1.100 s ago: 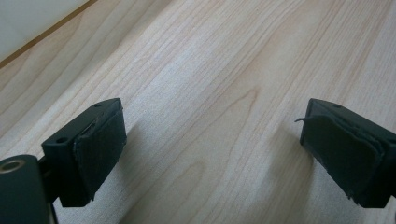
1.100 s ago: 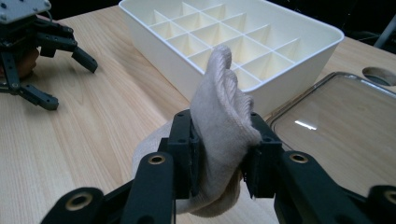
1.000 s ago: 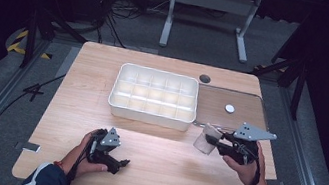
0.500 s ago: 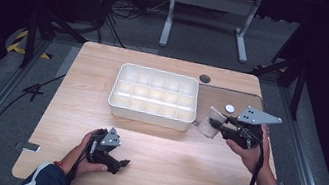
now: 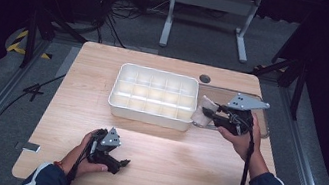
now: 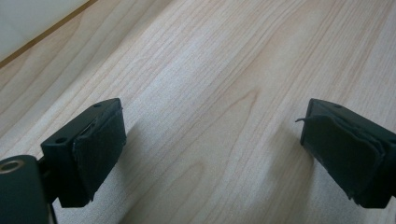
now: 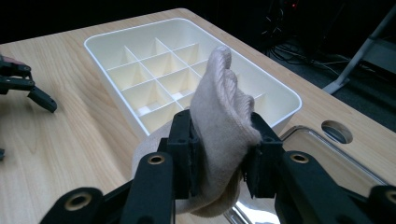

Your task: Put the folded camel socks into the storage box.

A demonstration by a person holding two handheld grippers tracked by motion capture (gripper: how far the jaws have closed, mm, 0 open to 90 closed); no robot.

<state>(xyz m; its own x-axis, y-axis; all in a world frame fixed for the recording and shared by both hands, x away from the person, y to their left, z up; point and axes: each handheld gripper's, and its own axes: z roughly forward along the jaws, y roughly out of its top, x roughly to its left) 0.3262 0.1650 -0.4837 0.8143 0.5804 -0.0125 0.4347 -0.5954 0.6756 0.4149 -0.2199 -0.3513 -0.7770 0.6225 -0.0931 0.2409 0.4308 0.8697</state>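
Your right claw (image 5: 205,113) is clamped on a rolled beige sock (image 5: 201,112), and the sock sits between the two pads with its bulk sticking out past the tips. From the high view the sock is only a pale lump at the claw's nose, just beside the near right corner of the white divided tray (image 5: 148,116); whether it touches the tray wall you cannot tell from there. The right gripper view settles the grip: both black pads (image 7: 188,144) press into the sock (image 7: 219,121) from either side, its ribbed cuff stands up above them, and more of it bulges out below. Ahead of the claw in that view lies the tray (image 7: 108,59), its compartments showing bare bottoms. Below and to the right of the claw is a clear plastic lid or tray (image 7: 327,158) with a round hole in the table (image 7: 337,131) beyond it.

Your left claw (image 5: 116,160) rests low on the wooden table (image 5: 190,168), well apart from the tray, pointing right. The high view is too small to judge its jaws. The left gripper view shows them standing wide with nothing but bare wood (image 6: 210,93) between the pads (image 6: 100,144), and a corner of the tray (image 6: 28,18) at the upper left
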